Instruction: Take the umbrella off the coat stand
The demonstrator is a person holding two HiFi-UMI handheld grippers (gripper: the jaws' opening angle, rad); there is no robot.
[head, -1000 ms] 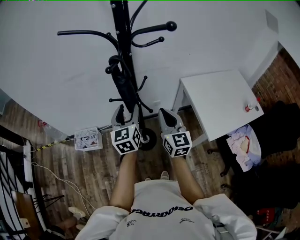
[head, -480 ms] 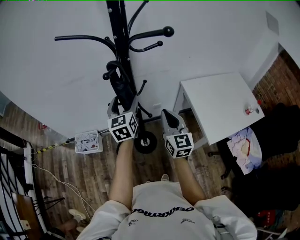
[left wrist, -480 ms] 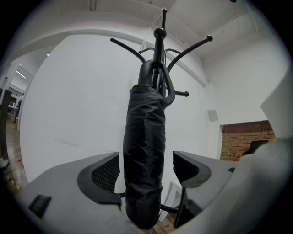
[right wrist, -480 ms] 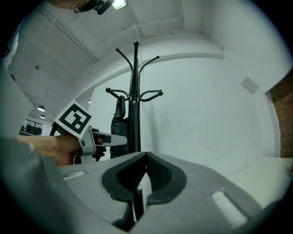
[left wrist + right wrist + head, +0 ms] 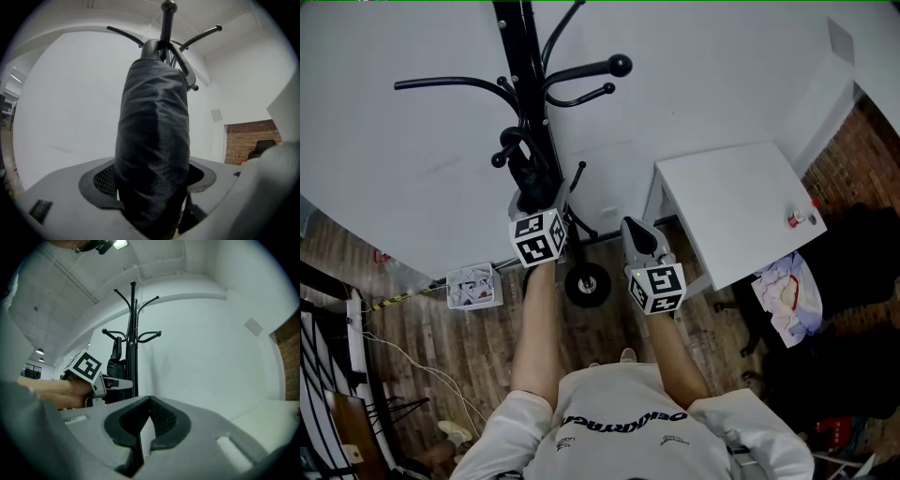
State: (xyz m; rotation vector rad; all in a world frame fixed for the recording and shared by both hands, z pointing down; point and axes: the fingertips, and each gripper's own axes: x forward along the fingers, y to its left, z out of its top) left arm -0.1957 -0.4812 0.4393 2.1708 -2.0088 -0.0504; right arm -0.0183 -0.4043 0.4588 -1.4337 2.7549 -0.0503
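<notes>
Fingers of the left gripper [image 5: 535, 199] were opening around the furled black fabric umbrella [image 5: 152, 140]
Fingers of the right gripper [image 5: 144, 420] were closed on nothing.

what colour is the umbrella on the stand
Black. The umbrella shows best in the left gripper view.

The umbrella [image 5: 152, 154] is creased black cloth with a faint sheen; the coat stand [image 5: 517, 56] smooth black metal; the floor [image 5: 487, 347] wood planks; the table [image 5: 731, 206] matt white.

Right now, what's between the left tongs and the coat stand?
The folded black umbrella: the left gripper view shows it inside the opening left tongs, with the coat stand behind it.
</notes>
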